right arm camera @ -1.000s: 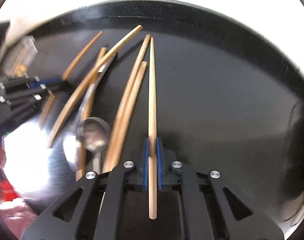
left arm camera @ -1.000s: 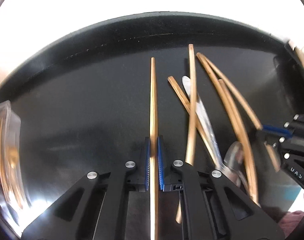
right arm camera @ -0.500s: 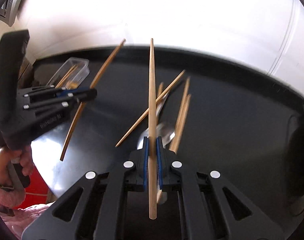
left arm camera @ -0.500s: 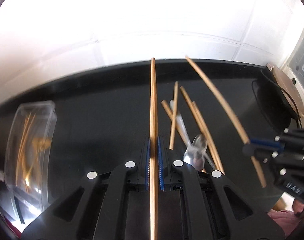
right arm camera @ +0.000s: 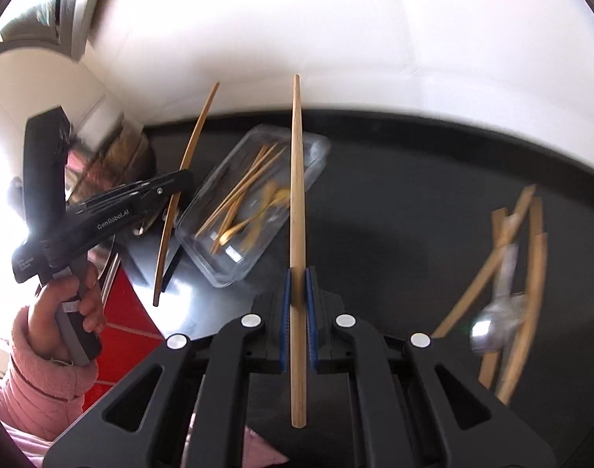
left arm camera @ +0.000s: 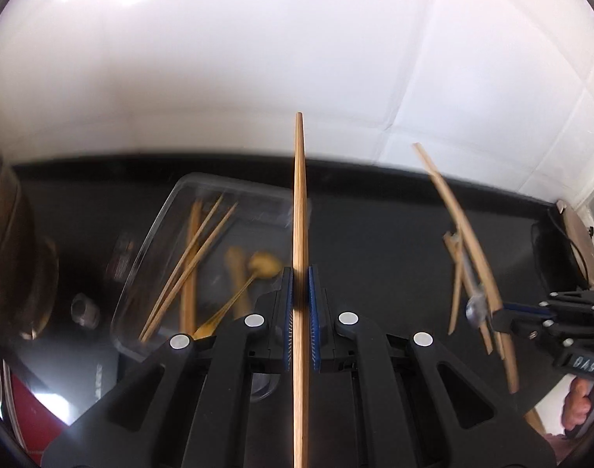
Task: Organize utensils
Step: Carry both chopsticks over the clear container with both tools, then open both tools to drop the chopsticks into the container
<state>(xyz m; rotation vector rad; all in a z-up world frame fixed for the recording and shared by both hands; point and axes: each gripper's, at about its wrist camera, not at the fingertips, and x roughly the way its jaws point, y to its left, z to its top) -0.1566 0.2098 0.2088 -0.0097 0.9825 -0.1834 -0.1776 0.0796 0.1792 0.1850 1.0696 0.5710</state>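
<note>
My left gripper [left arm camera: 300, 273] is shut on a wooden chopstick [left arm camera: 299, 202] that points forward above the black table. Just left of it and below lies a clear plastic container [left arm camera: 148, 257] holding several chopsticks and a golden spoon [left arm camera: 263, 265]. My right gripper [right arm camera: 297, 273] is shut on a second chopstick [right arm camera: 297, 179], whose tip hangs over the same container [right arm camera: 215, 273]. Loose chopsticks [right arm camera: 531, 273] and a metal spoon [right arm camera: 495, 327] lie in a pile on the table to the right. The right wrist view also shows the left gripper [right arm camera: 183, 179], at the left.
A glass jar [left arm camera: 8, 253] and a small metal piece [left arm camera: 85, 308] stand left of the container. A red surface [right arm camera: 129, 312] lies beyond the table's left edge. A black device with a cable [left arm camera: 562, 249] sits far right. A white tiled wall [left arm camera: 257, 58] stands behind. A pink-sleeved hand [right arm camera: 62, 312] holds the left gripper.
Both grippers have risen off the table with their chopsticks and swung left, so the container is now in front of them and the loose pile has slid to the right.
</note>
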